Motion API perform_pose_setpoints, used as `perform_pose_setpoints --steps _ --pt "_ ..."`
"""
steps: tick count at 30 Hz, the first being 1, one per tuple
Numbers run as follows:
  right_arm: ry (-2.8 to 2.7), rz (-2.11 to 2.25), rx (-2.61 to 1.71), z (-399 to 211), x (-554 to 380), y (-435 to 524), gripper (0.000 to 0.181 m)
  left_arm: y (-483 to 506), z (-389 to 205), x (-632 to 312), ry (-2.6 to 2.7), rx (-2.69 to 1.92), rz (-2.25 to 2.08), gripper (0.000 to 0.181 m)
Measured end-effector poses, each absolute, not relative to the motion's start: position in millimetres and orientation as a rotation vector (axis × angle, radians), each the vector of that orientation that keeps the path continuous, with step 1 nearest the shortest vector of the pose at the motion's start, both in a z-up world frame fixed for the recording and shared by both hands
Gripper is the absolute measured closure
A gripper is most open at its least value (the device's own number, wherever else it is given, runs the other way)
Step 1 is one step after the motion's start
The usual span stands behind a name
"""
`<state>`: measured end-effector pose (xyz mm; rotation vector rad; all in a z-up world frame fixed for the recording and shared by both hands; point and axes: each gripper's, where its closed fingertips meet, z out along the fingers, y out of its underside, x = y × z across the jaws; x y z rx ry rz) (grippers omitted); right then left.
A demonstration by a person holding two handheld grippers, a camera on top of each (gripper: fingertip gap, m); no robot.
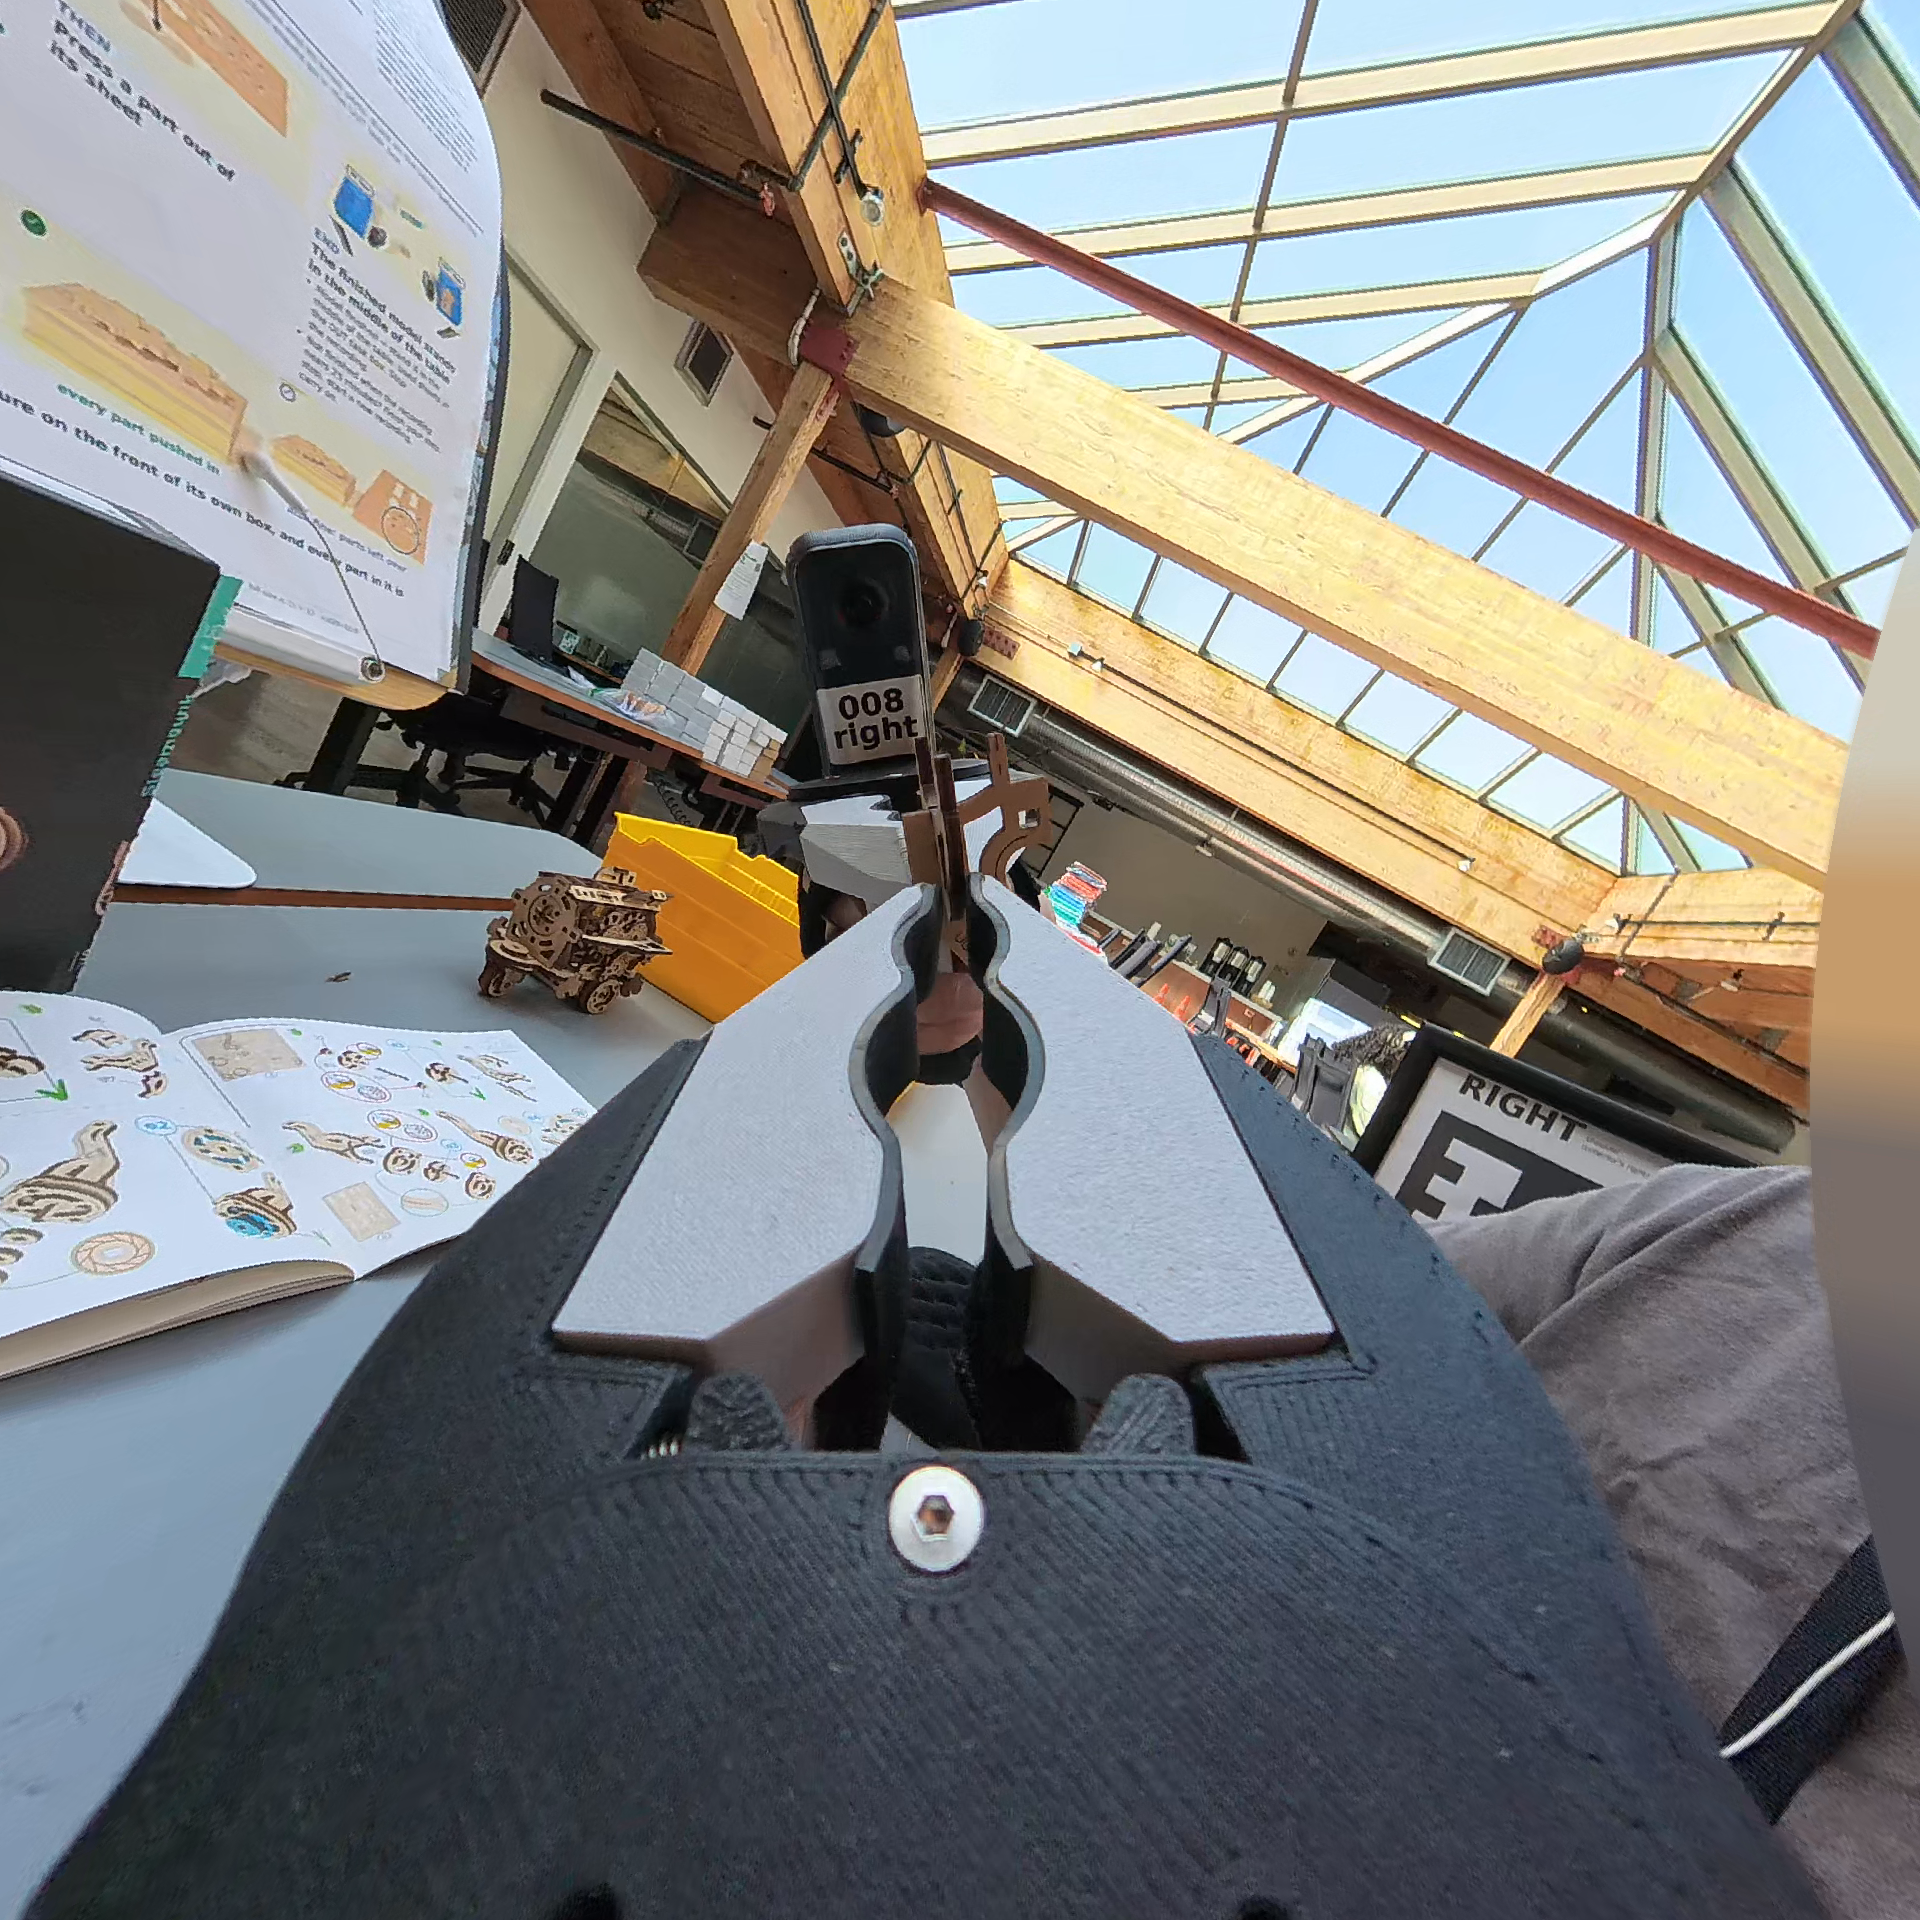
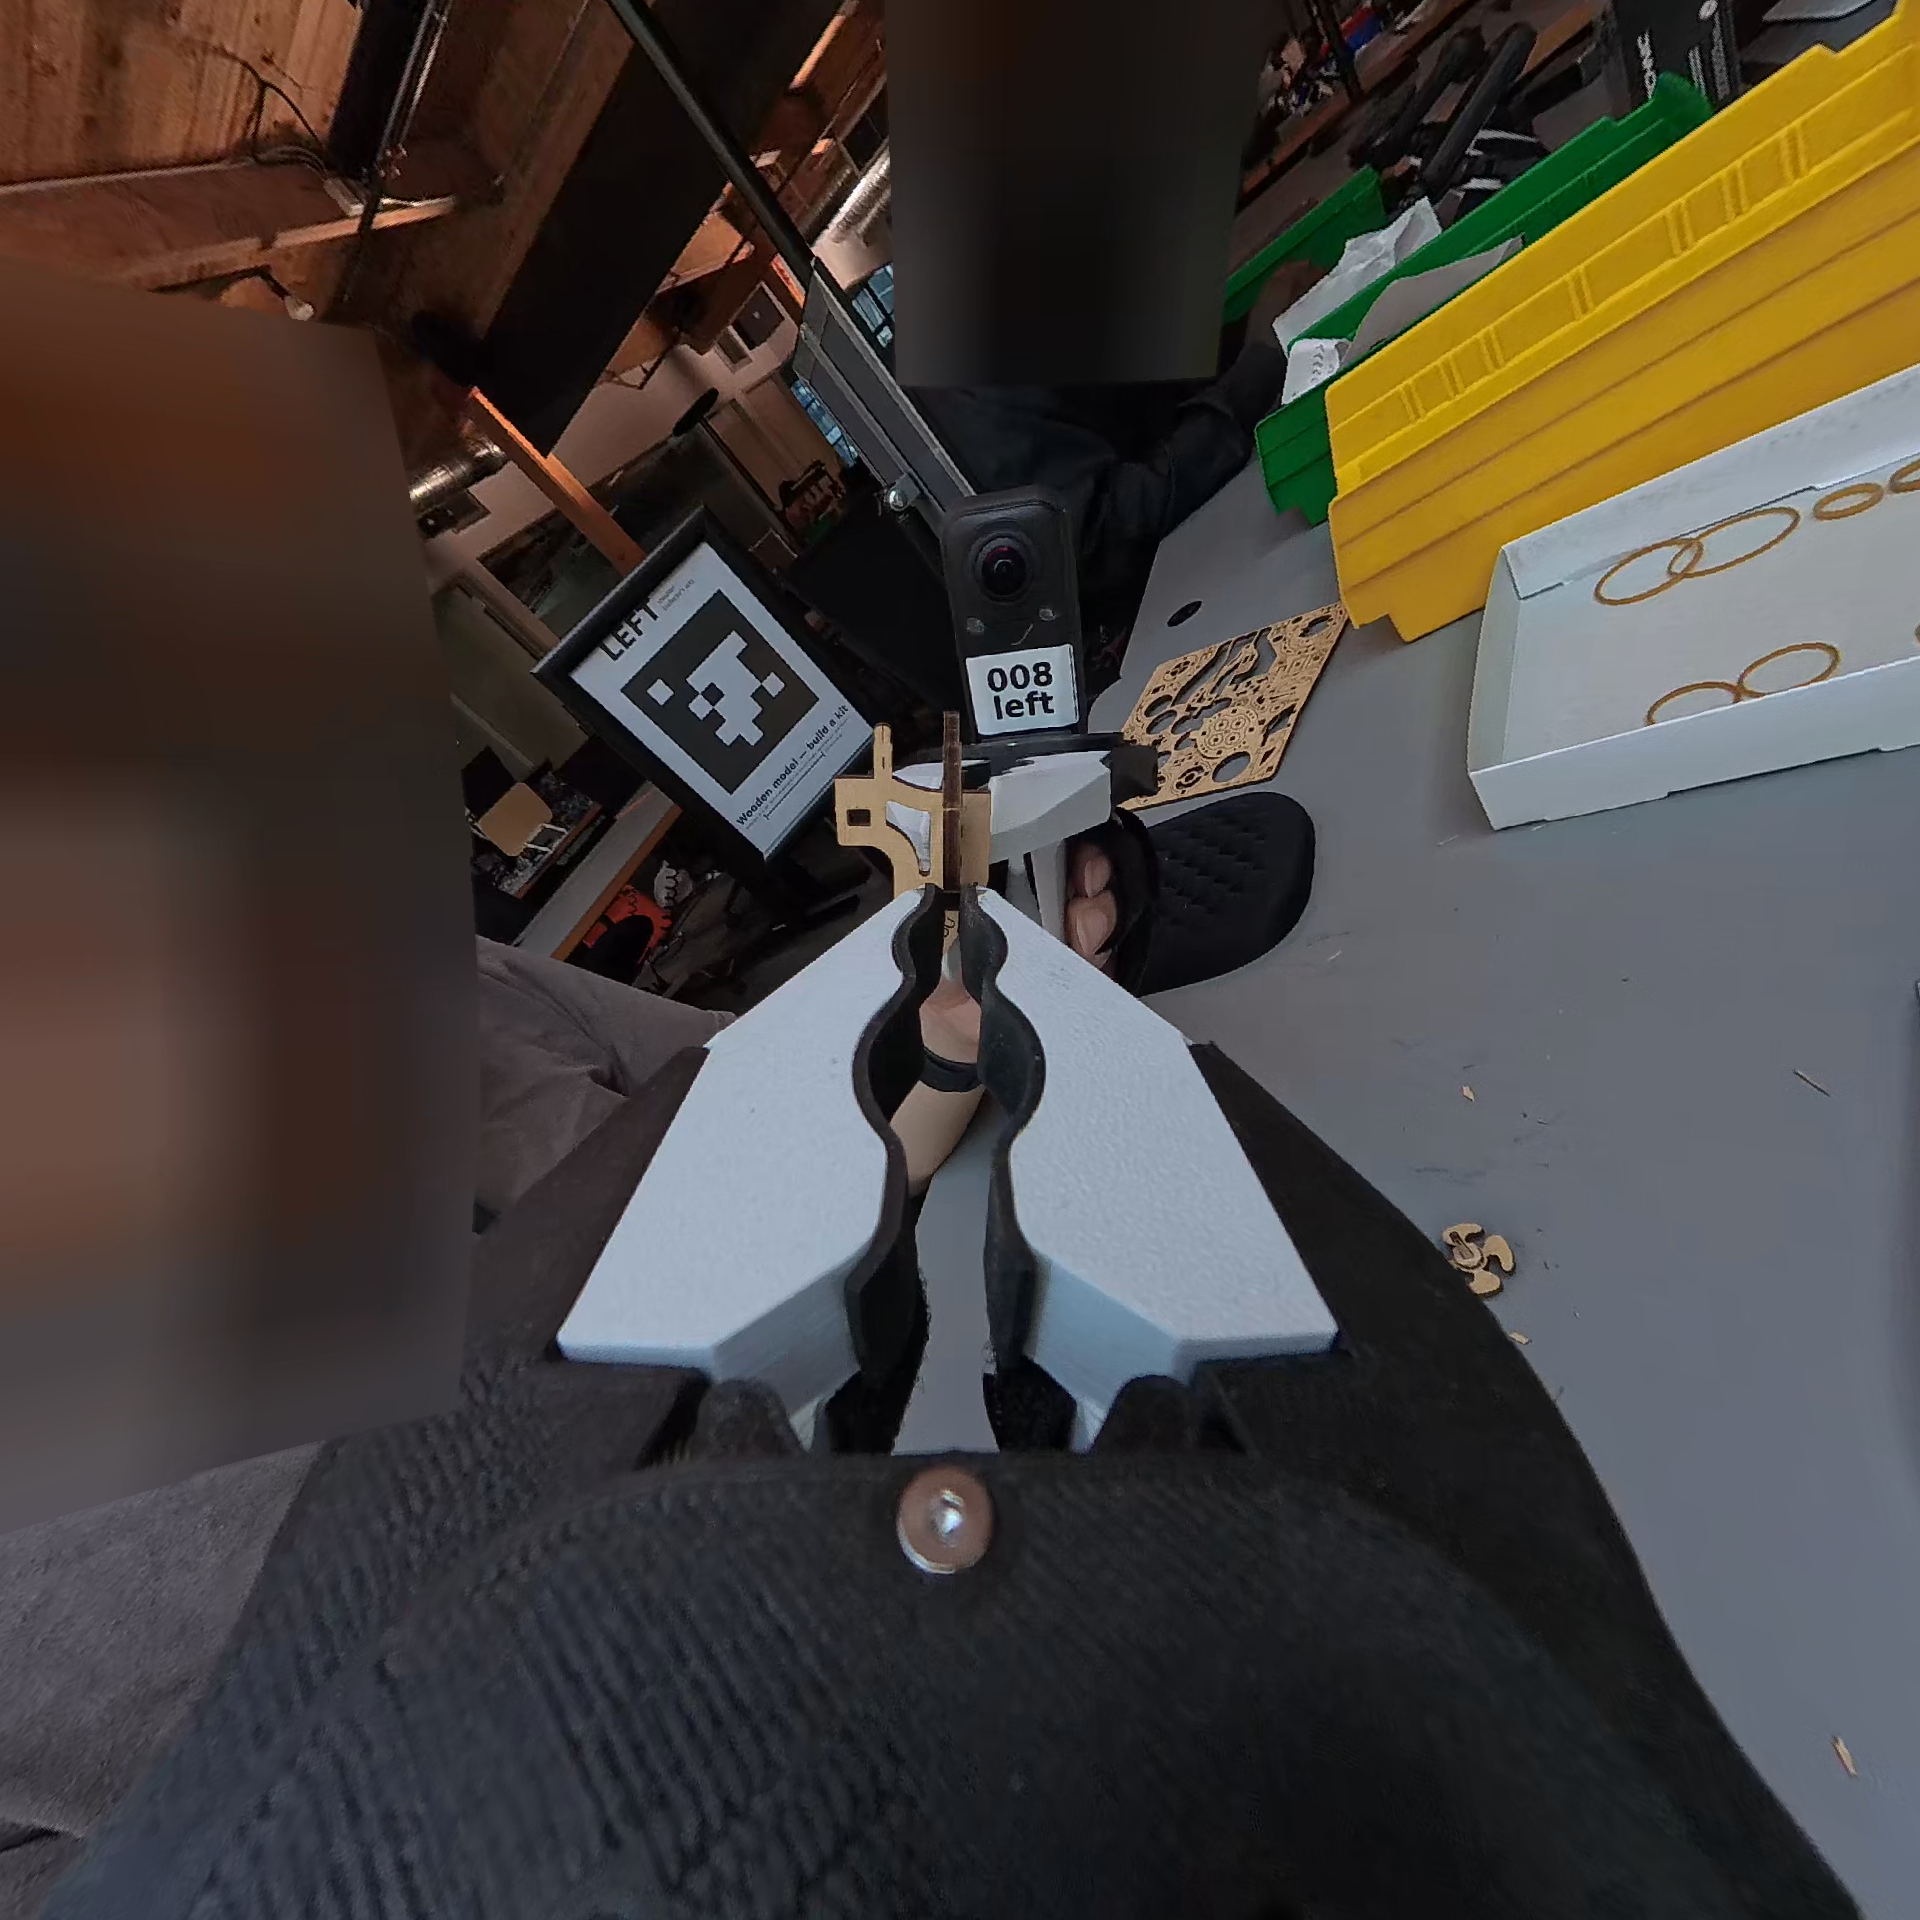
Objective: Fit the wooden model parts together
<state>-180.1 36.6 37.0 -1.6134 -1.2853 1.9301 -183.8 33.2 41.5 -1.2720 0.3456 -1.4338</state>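
In the left wrist view, my left gripper (image 1: 951,904) is shut on a thin flat wooden part (image 1: 943,831) seen edge-on, held up in the air. The right gripper (image 1: 847,847) faces it from beyond and holds a curved wooden part (image 1: 1013,826) that crosses the first one. In the right wrist view, my right gripper (image 2: 948,906) is shut on a dark thin wooden part (image 2: 951,790) seen edge-on. The tan flat part (image 2: 883,821) held by the left gripper (image 2: 1039,800) crosses it at a right angle. The two parts touch at the crossing.
A finished wooden model (image 1: 577,935), a yellow bin (image 1: 707,904) and an open instruction booklet (image 1: 260,1122) lie on the grey table. A punched wooden sheet (image 2: 1236,707), a white tray (image 2: 1558,769) with rings, yellow bins (image 2: 1621,343) and a small loose wooden piece (image 2: 1477,1257) are at the right. Both grippers' tips are close together, under 4 cm apart.
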Motion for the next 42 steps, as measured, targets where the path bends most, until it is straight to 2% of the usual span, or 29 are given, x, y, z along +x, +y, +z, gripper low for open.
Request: perform_pose_setpoints --steps 14,35,42 --pt "-1.422 1.498 -1.565 52.8 -178.2 17.3 0.180 14.1 55.7 -176.8 0.458 -1.144 -1.474 0.181" --pt "-1.455 1.398 -1.546 57.4 -175.6 8.9 0.180 5.6 58.6 -171.4 0.526 -1.114 -1.356 0.181" --pt "-1.468 1.501 -1.523 58.8 -177.4 2.1 0.180 0.4 59.5 -172.2 0.569 -1.110 -1.277 0.181"
